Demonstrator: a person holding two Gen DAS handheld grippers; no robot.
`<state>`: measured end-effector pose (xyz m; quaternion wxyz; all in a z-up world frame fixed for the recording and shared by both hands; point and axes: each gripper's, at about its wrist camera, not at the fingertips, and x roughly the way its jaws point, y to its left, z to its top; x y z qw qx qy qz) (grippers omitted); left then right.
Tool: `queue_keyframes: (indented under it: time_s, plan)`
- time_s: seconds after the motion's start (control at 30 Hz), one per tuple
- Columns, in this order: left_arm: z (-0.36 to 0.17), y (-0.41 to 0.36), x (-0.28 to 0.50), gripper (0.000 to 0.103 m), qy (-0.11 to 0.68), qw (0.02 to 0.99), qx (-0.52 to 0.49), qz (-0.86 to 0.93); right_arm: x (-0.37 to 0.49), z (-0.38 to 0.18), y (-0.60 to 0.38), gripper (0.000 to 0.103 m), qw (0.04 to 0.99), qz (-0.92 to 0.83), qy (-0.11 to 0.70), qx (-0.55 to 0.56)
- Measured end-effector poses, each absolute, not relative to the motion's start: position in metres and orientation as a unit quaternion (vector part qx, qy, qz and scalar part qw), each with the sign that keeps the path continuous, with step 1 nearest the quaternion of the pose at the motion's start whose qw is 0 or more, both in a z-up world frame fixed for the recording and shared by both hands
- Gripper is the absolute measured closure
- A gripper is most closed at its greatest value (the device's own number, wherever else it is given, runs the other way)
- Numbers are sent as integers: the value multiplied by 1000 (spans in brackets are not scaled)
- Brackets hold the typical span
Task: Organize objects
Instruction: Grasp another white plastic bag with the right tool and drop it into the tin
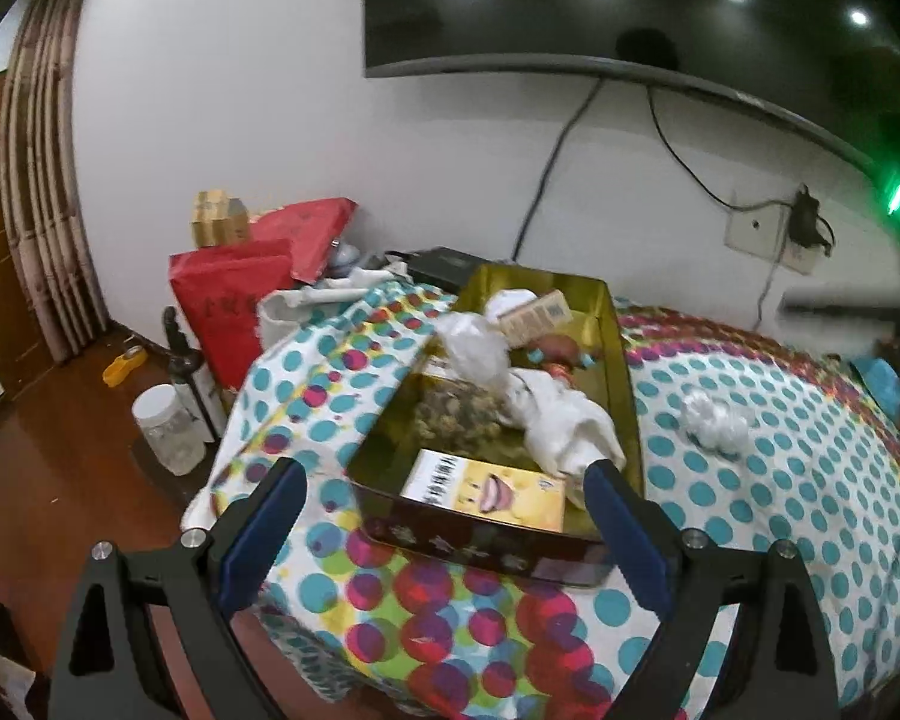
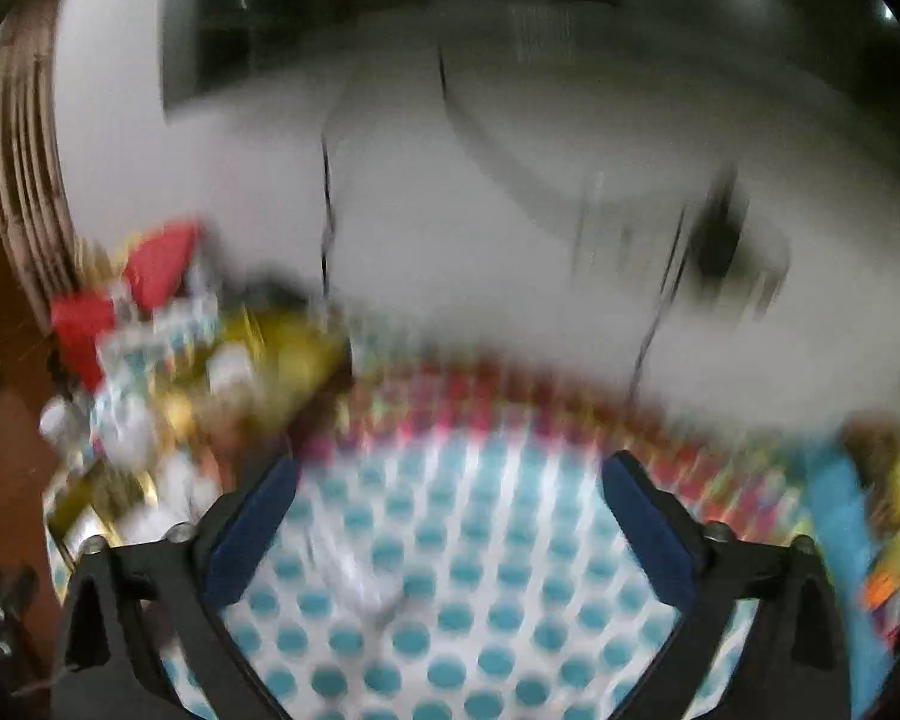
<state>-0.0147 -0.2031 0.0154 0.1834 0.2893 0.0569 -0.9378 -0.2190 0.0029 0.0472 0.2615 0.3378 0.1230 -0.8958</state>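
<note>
The tin sits in the middle of the left wrist frame on the dotted cloth, an open gold-lined box that serves as the collecting place. It already holds a yellow card box at its near end, a white rag draped over its right side, crumpled plastic at its left rim and a small carton toward the far end. These lie loosely heaped, which suggests they are dropped in rather than arranged.

The left gripper hangs with its jaws spread wide, one on either side of the tin's near end, holding nothing. It is probably there to steady or shift the tin, though the pads do not visibly press its walls.

To the right of the tin, well apart from it, a white wad lies alone on the cloth. It looks like the next thing to gather.

The right wrist frame is heavily smeared. The right gripper shows its jaws parted with only cloth between them, so it is released and empty. The tin is a yellow blur at the left of that frame.

Red bags stand in the left wrist frame's left middle, beyond the cloth.
</note>
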Motion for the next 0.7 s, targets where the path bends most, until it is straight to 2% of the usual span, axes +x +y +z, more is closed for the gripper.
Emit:
queue_keyframes:
  time_s: [0.03, 0.1, 0.13, 0.2, 0.23, 0.33, 0.53, 0.7]
  plan:
    - [13, -201, -16, 7, 52, 180, 292, -938, -219, 28, -4, 39, 254, -891, 146, 346]
    - [12, -200, -17, 7, 50, 180, 294, -937, -215, -17, -27, 45, 274, -869, 169, 376]
    - [12, -201, -17, 7, 52, 180, 294, -937, -213, -33, -38, 52, 285, -859, 171, 389]
    - [12, -204, -16, 7, 58, 181, 293, -937, -209, -49, -52, 52, 310, -849, 165, 396]
    - [12, -205, -16, 7, 60, 183, 293, -937, -206, -55, -61, 55, 317, -844, 170, 399]
    - [11, -208, -17, 7, 65, 180, 296, -936, -202, -66, -70, 72, 315, -839, 187, 402]
    - [5, -212, -18, 7, 70, 178, 305, -933, -200, -66, -59, 78, 297, -854, 175, 389]
    - [6, -213, -17, 7, 71, 180, 304, -933, -190, -26, -80, 78, 318, -862, 164, 360]
